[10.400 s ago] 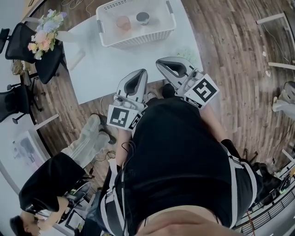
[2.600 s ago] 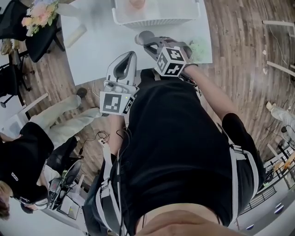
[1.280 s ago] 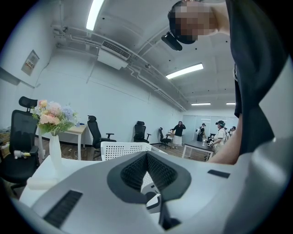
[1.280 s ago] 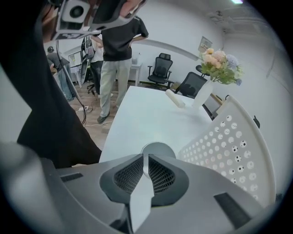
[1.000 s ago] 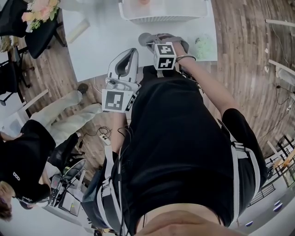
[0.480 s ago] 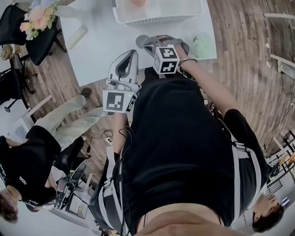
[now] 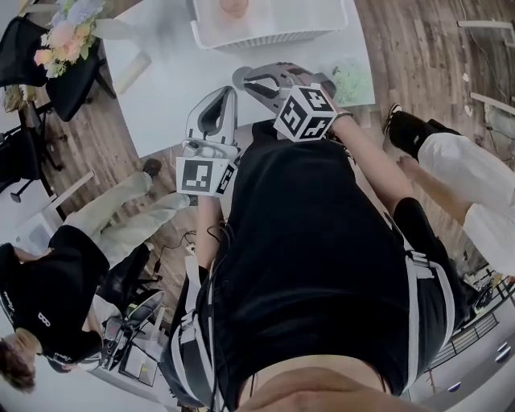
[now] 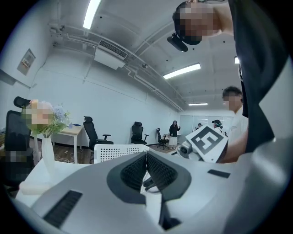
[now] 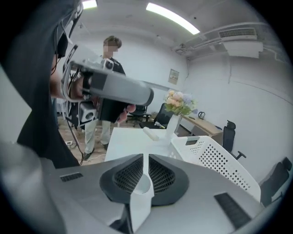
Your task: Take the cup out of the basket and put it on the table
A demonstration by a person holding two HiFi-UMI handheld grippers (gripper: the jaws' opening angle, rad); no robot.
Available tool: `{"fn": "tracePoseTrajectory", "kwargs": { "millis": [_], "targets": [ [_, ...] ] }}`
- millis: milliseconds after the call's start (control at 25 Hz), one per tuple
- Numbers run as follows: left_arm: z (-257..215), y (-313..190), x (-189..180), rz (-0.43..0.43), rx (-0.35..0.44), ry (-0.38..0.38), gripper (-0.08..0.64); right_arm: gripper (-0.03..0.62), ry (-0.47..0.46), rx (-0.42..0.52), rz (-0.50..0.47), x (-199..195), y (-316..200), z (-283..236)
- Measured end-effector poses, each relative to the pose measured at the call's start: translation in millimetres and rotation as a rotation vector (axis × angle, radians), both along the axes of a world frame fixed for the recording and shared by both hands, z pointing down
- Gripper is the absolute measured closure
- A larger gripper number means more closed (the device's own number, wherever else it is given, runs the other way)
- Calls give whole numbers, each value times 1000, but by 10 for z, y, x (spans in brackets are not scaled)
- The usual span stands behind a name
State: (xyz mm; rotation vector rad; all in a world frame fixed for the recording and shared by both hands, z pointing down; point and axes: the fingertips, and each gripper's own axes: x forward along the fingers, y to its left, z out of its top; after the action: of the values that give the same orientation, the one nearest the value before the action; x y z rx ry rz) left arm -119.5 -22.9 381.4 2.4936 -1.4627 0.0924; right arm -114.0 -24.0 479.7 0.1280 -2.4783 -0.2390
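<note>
The left grey two-jaw gripper [image 7: 228, 91] hangs over the near edge of the white table [image 7: 173, 96]. Its jaws are closed pad against pad, with nothing between them. Just to its right, a little farther in over the table, is the right grey two-jaw gripper [image 7: 241, 78]. Its jaws are likewise closed and empty. A pale green crumpled thing [image 7: 351, 79] lies by the table's right edge, near the near right corner. A beige cylinder [image 7: 133, 69] lies by the left edge. Farther on stands the white perforated plastic basket [image 7: 269, 36], well apart from both grippers. The pinkish translucent cup [image 7: 234, 6] sits inside it. A white vase of pastel flowers [image 7: 66, 36] stands at the far left.
</note>
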Motion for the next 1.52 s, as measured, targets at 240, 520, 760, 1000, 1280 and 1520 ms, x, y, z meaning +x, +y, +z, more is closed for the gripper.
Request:
{"fn": "tracePoseTrajectory", "kwargs": {
  "millis": [240, 520, 760, 1000, 1280, 1520],
  "targets": [
    [-40, -114, 42, 2, 15, -2, 538, 563, -165, -31, 86, 139, -195, -449],
    [-123, -294, 52, 4, 42, -13, 538, 540, -279, -77, 180, 308, -566, -733],
    [-147, -330, 83, 9, 46, -14, 538, 534, -307, -79, 243, 448, -897, -861],
    [-136, -329, 85, 15, 43, -4, 538, 528, -258, -49, 253, 467, -1211, -819],
    [-126, -352, 50, 9, 39, -7, 538, 522, -154, -26, 225, 389, -1578, -610],
    [-105, -359, -14, 5, 13, 57, 538, 514, -39, -21, 174, 206, -1818, -282]
  ]
}}
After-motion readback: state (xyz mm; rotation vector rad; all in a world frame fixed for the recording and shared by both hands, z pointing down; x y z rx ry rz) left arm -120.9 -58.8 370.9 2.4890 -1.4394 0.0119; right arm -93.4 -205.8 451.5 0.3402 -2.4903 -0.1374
